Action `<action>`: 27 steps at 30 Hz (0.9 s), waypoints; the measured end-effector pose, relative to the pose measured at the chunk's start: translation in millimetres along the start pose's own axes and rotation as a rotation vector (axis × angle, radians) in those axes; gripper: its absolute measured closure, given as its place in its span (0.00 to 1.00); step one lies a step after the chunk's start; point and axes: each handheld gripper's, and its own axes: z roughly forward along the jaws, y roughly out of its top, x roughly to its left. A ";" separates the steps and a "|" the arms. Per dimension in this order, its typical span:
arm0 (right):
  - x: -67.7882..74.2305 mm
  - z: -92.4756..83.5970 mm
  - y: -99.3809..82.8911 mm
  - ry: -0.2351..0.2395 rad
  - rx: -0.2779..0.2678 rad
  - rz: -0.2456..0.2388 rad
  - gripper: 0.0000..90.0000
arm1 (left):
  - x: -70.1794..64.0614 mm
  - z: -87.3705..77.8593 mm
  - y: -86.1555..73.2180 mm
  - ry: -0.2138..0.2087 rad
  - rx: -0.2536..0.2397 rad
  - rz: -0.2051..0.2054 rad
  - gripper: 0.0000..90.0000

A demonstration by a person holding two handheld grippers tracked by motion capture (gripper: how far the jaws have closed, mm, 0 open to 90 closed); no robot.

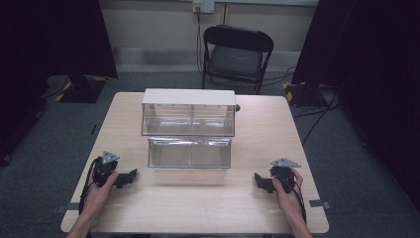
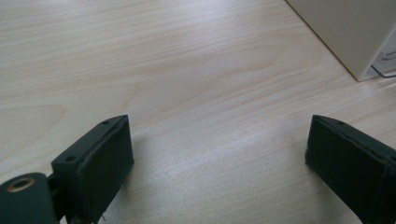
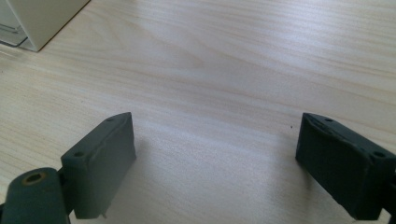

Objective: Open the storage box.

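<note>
Each hand-held gripper, left (image 1: 130, 175) and right (image 1: 258, 179), rests jaws apart on the pale wooden table (image 1: 208, 198) beneath a black chair (image 1: 236, 54).

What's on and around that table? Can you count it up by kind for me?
Hand-held grippers: 2, left hand-held gripper and right hand-held gripper
Clear drawer cabinet: 1
Pulled-out clear drawer: 1
Wooden table: 1
Black folding chair: 1
Total: 6

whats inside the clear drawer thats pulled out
The pulled-out lower drawer looks empty: only clear walls and table show through. The upper drawer overhangs and covers its back part.
</note>
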 end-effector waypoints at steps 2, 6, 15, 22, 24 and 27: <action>0.0 0.0 0.0 0.000 0.000 0.000 0.12 | -0.5 0.0 -0.3 0.007 -0.001 -0.002 0.08; 0.0 0.0 0.0 0.000 0.000 0.000 0.12 | -1.7 -1.2 -1.0 0.002 -0.002 -0.007 0.09; 0.0 0.0 0.0 0.000 0.000 0.000 0.12 | -5.3 -4.3 -0.8 0.000 -0.011 0.009 0.18; 0.0 0.0 0.0 0.000 0.000 0.000 0.12 | -17.9 -12.1 3.4 -0.025 -0.041 0.027 0.18; 0.0 0.0 0.0 0.000 0.000 0.000 0.12 | -19.4 -13.3 4.2 -0.032 -0.045 0.034 0.18; 0.0 0.0 0.0 0.001 0.000 0.000 0.12 | -26.1 -16.4 8.0 -0.057 -0.067 0.043 0.18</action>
